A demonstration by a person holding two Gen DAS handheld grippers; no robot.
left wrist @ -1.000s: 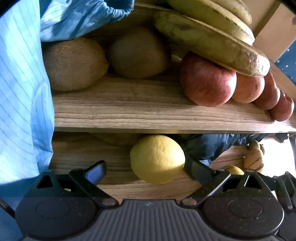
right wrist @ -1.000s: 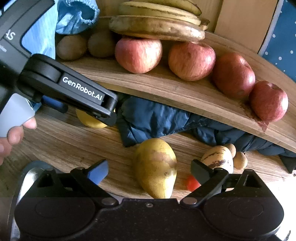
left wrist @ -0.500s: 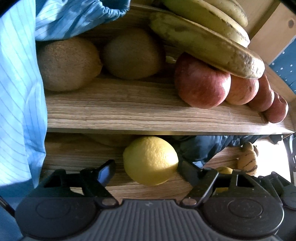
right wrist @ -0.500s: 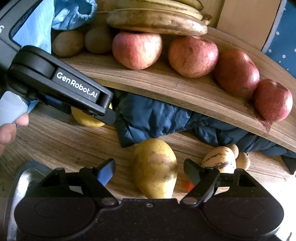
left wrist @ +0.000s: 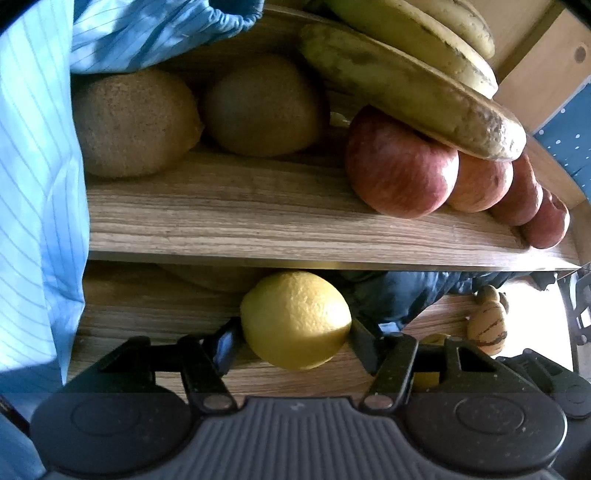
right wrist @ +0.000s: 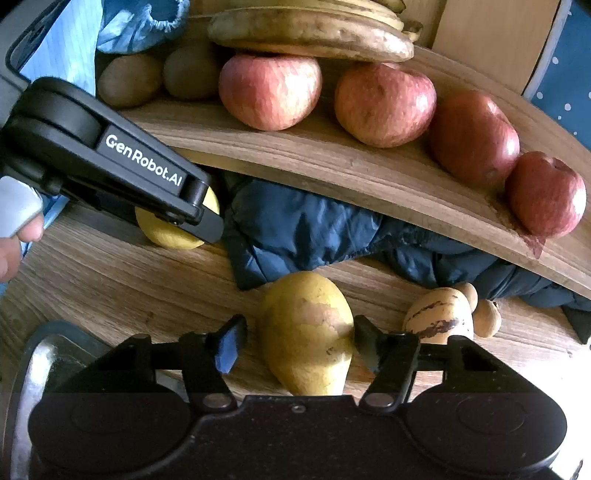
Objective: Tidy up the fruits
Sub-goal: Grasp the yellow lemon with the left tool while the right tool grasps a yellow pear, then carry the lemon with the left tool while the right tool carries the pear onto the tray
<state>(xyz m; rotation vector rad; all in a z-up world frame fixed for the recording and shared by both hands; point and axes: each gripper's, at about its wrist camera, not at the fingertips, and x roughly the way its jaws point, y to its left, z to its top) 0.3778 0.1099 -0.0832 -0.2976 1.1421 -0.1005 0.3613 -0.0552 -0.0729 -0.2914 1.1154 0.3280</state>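
Left wrist view: left gripper [left wrist: 295, 334] jaws have just been closing, both pads now pressing the lemon [left wrist: 295, 319] on the lower wooden board [left wrist: 155, 306], below the shelf [left wrist: 258, 218] with kiwis and apples. Right wrist view: right gripper [right wrist: 299, 341] jaws have just been closing around the pear [right wrist: 308, 330]; right pad touches, left pad shows a slight gap, near the speckled fruit [right wrist: 437, 314] at right.

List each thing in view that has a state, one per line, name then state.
Left gripper: fingers just closing, both touching the round yellow lemon on the wooden table.
Right gripper: fingers just closing round the yellow-green pear, left finger not yet touching.
Four red apples: in a row on the wooden shelf.
Spotted yellow bananas: resting on the apples.
Two brown kiwis: side by side on the shelf.
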